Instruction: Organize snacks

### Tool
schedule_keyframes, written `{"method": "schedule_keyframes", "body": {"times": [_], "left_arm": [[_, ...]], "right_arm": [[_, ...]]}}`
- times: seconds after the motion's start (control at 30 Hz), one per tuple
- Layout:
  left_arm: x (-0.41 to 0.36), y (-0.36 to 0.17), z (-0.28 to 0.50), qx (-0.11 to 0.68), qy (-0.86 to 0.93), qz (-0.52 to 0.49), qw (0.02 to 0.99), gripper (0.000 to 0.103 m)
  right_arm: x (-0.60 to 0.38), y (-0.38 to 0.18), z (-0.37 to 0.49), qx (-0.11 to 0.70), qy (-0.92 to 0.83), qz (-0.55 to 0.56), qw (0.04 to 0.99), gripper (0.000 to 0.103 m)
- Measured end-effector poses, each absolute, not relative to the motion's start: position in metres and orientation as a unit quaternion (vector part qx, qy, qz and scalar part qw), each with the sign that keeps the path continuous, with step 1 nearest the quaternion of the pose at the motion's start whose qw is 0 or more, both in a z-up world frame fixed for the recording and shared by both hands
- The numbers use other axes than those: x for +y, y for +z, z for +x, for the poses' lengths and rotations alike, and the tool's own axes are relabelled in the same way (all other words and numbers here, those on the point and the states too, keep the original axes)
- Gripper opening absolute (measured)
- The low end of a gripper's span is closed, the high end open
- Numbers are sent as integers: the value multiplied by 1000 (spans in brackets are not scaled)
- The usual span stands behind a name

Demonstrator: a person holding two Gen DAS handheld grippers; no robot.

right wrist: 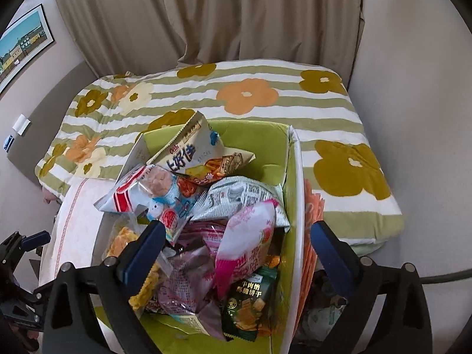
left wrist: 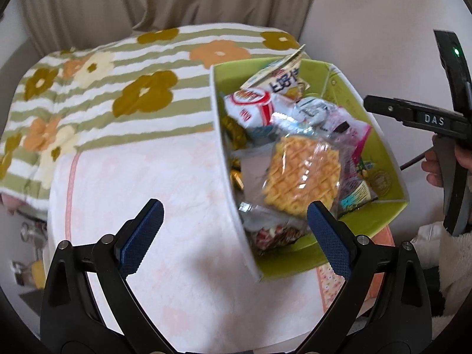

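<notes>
Now both my grippers stand wide open with nothing pinched. My left gripper (left wrist: 234,230) hangs over the pale pink cover (left wrist: 153,183), its right finger (left wrist: 329,231) over the near corner of the green box (left wrist: 380,209). My right gripper (right wrist: 236,250) hangs over that box (right wrist: 256,144), straddling its white right wall. Snacks fill the box: a waffle pack (left wrist: 302,177), a pink bag (right wrist: 247,247), a dark green cracker pack (right wrist: 247,303). Behind lies a flowered blanket (right wrist: 295,112).
</notes>
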State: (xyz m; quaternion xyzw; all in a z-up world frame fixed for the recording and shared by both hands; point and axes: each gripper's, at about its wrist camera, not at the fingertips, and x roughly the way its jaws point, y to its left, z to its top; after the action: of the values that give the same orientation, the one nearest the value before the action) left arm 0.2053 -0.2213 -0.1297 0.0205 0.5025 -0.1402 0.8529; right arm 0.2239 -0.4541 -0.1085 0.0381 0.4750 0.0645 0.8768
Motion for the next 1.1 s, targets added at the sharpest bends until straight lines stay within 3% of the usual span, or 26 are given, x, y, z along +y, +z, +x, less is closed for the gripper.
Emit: {"method": "schedule_keyframes", "body": {"times": [0.23,0.63,0.8,1.1], "left_arm": [[-194,-103,173,467,-138,15,874,97],[-129,-9,77,327,-124,23,937,97],[-105,11,33,284,-105,19,953,103],[-76,13,-23,246,-101,16,964,103]], "right_arm": [[-433,-77,186,447,59,33,892,98],[-356,3,53,341,34,31,939,98],[-324,17,0,308,26,32,950,98],[-298,13,-51,269,-19,41,962,102]]}}
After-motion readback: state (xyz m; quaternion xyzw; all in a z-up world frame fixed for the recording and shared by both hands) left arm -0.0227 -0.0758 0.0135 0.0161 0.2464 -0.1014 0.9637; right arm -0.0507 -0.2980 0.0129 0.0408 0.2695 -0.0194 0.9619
